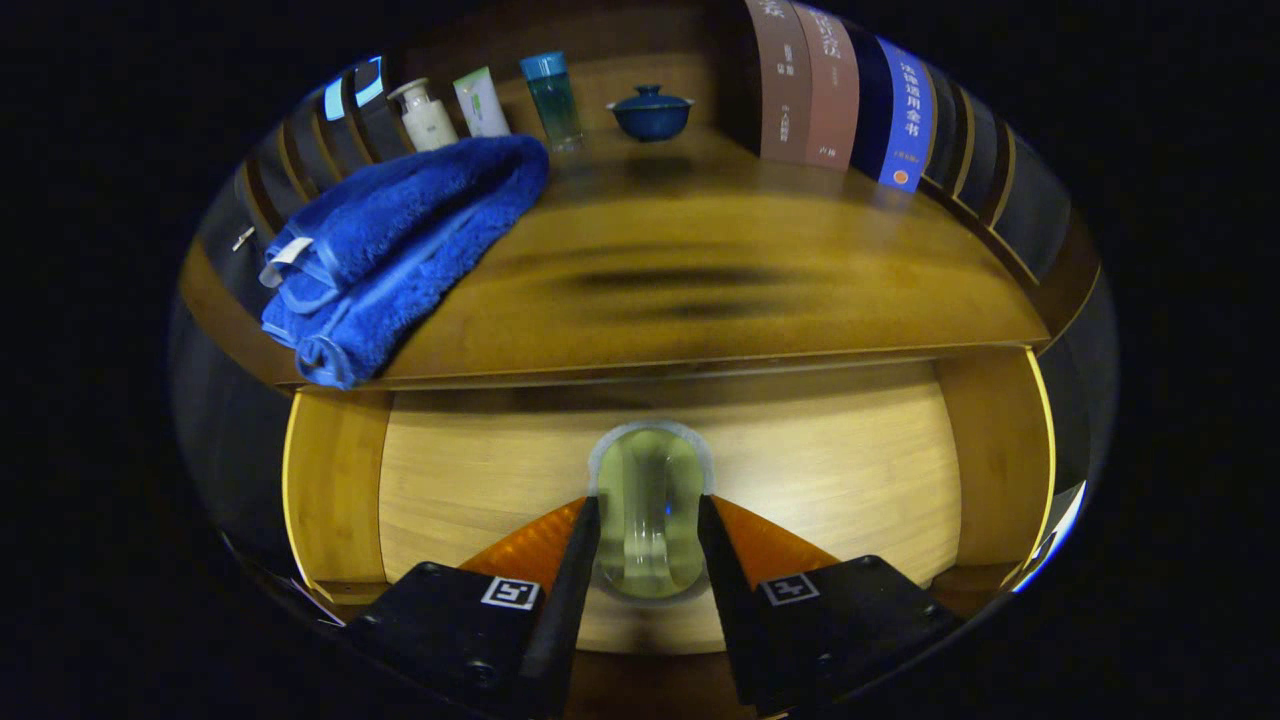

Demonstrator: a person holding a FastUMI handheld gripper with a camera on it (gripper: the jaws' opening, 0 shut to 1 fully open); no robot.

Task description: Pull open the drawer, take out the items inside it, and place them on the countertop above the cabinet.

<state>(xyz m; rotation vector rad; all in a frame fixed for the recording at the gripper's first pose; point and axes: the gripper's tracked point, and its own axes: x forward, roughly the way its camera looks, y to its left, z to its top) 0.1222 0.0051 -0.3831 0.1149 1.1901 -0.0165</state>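
Note:
The drawer (335,480) stands pulled open below the wooden countertop (720,290), its pale wood floor showing. A clear glass cup (650,465) sits upright-looking over the middle of the drawer floor, seen from above. My gripper (650,500) has one finger against each side of the cup and is shut on it. Whether the cup rests on the floor or is lifted off it, I cannot tell. A folded blue towel (400,240) lies on the left of the countertop, reaching its front edge.
Along the back of the countertop stand a white pump bottle (425,115), a pale tube (482,102), a teal bottle (552,98) and a blue lidded bowl (651,110). Upright books (850,95) line the right side. The drawer's side walls flank my fingers.

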